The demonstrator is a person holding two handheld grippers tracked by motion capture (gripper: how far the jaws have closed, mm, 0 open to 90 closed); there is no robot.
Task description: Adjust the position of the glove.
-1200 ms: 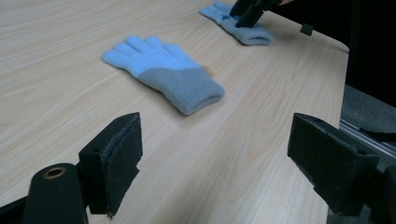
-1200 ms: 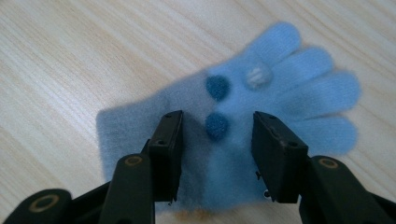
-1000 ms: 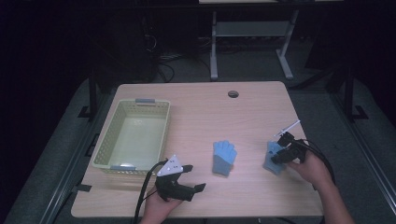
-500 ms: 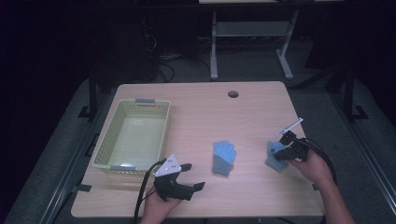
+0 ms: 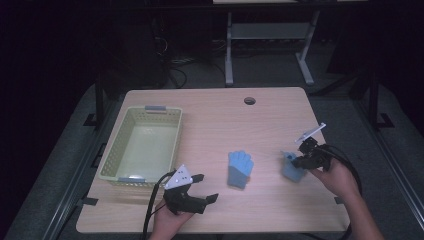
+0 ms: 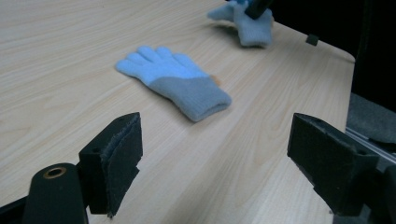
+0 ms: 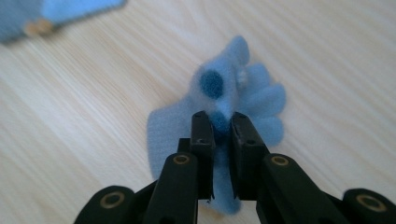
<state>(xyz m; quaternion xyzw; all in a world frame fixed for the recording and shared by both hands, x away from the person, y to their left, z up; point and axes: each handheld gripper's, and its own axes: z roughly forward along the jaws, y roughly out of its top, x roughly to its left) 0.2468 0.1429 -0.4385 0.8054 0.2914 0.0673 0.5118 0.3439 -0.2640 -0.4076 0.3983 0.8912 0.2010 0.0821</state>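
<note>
A light blue glove (image 5: 240,168) with a grey cuff lies flat near the middle front of the table, also ahead of the left jaws as glove (image 6: 175,81). A second blue glove (image 5: 293,169) is bunched up at the right; my right gripper (image 5: 298,161) is shut on its fabric, pinching a fold of the glove (image 7: 224,107) between the jaws of the gripper (image 7: 222,122). My left gripper (image 5: 205,187) rests near the front edge, open and holding nothing, with its jaws wide apart around the gripper's midpoint (image 6: 215,154).
A pale green plastic basket (image 5: 116,157) stands at the left of the wooden table (image 5: 225,120), with nothing inside. A round cable hole (image 5: 249,101) sits near the table's far edge. Dark floor and a metal stand lie beyond.
The right gripper with the bunched glove has shifted slightly toward the right and nearer the front. The left gripper and the flat glove have stayed put.
</note>
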